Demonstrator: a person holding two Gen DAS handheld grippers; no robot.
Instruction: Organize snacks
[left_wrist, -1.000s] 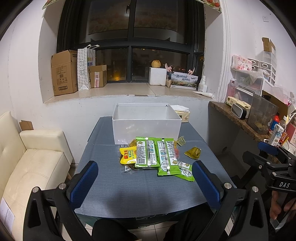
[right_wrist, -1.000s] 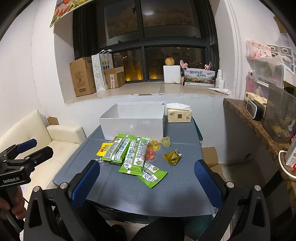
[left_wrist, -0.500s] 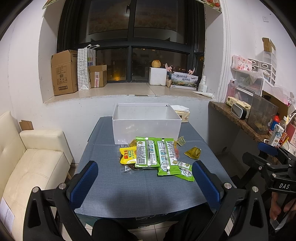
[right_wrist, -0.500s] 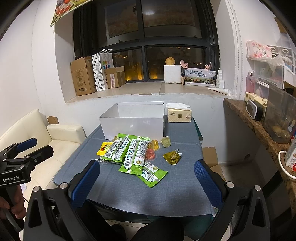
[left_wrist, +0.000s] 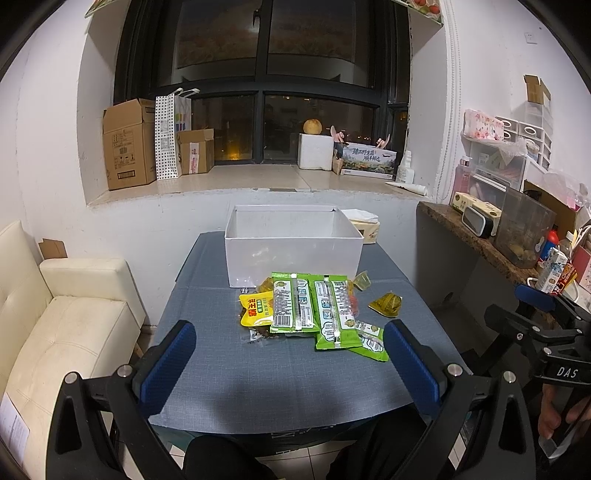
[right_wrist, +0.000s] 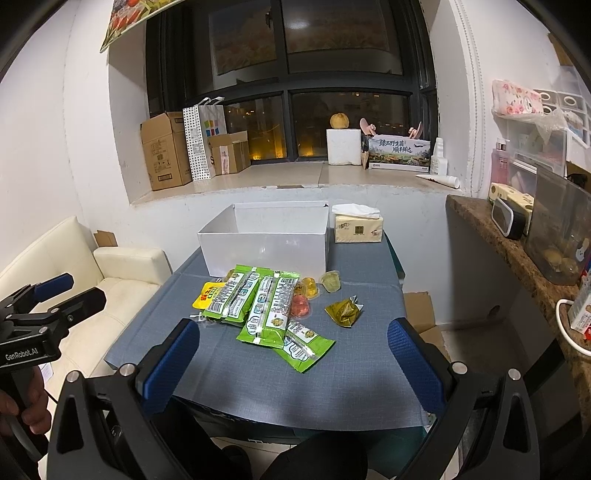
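Note:
A pile of snacks lies on the grey table (left_wrist: 258, 387): green packets (left_wrist: 310, 306) (right_wrist: 266, 306), a yellow packet (left_wrist: 255, 308) (right_wrist: 205, 293), small jelly cups (right_wrist: 330, 280) and a crumpled green wrapper (left_wrist: 386, 303) (right_wrist: 343, 312). An open white box (left_wrist: 291, 254) (right_wrist: 266, 243) stands just behind the pile. My left gripper (left_wrist: 288, 360) is open and empty, held above the table's near edge. My right gripper (right_wrist: 291, 360) is also open and empty, near the same edge and to the right.
A tissue box (right_wrist: 357, 227) stands right of the white box. A cream sofa (left_wrist: 55, 325) is at the left. A stone counter (right_wrist: 517, 258) with containers runs along the right. Cardboard boxes (left_wrist: 127, 144) sit on the window sill.

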